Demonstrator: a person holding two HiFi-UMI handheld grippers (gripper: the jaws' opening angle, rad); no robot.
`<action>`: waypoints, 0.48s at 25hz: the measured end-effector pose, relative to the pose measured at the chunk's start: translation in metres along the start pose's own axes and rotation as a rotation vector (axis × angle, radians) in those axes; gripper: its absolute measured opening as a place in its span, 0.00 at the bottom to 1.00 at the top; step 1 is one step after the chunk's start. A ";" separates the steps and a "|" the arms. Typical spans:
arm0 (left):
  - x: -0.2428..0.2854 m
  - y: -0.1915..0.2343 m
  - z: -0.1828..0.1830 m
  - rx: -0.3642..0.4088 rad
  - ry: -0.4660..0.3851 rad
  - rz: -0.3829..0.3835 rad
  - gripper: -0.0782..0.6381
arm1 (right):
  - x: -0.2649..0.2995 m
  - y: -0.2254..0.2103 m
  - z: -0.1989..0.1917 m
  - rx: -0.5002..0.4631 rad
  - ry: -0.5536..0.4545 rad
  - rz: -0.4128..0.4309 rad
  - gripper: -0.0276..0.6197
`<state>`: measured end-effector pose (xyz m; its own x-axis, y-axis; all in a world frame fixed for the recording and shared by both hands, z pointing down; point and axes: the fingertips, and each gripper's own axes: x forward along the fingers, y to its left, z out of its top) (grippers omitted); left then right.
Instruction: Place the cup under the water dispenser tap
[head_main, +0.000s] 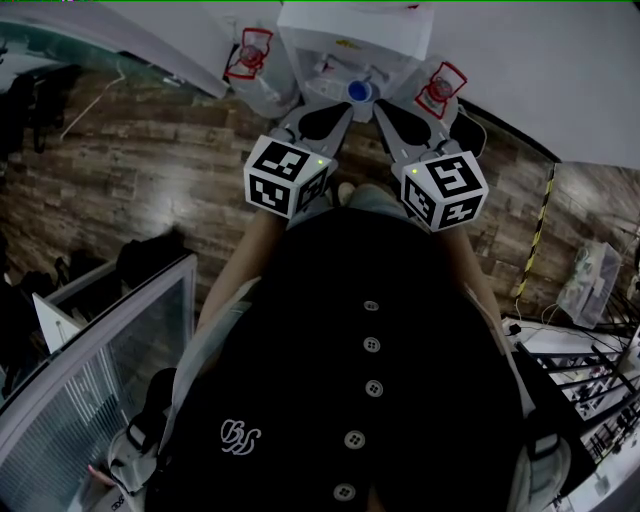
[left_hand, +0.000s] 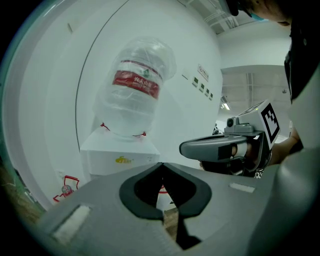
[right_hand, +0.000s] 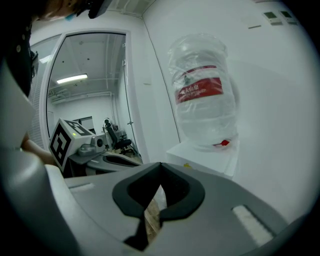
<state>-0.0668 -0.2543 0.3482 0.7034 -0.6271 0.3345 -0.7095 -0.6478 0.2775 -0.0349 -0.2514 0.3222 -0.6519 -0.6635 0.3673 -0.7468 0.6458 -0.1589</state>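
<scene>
A white water dispenser (head_main: 350, 35) with a clear bottle (left_hand: 135, 95) carrying a red label stands just ahead of me. On its front shows a small blue round part (head_main: 358, 92); I cannot tell what it is. I make out no cup in any view. My left gripper (head_main: 340, 108) and right gripper (head_main: 382, 108) are held side by side in front of the dispenser, both shut with their tips touching and nothing between them. The left gripper view shows the right gripper (left_hand: 220, 147) beside it. The right gripper view shows the left gripper (right_hand: 110, 160) and the bottle (right_hand: 202, 95).
The floor (head_main: 150, 170) is wood-patterned. A glass partition (head_main: 110, 380) stands at my lower left, and a desk with cables (head_main: 590, 370) at the right. A yellow-black striped post (head_main: 540, 230) stands to the right. Red-marked items (head_main: 250, 52) flank the dispenser.
</scene>
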 end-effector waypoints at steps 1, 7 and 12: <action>0.001 0.000 0.000 0.000 0.002 0.000 0.11 | 0.000 0.000 0.000 -0.005 0.002 0.001 0.04; 0.003 -0.002 0.001 0.015 0.006 0.000 0.11 | -0.001 -0.004 -0.003 -0.003 0.011 -0.006 0.04; 0.001 -0.003 -0.003 0.006 0.024 0.003 0.11 | -0.002 -0.005 -0.006 -0.005 0.022 -0.007 0.04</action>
<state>-0.0637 -0.2520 0.3500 0.7001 -0.6183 0.3572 -0.7112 -0.6485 0.2714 -0.0290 -0.2507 0.3272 -0.6432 -0.6599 0.3883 -0.7510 0.6425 -0.1520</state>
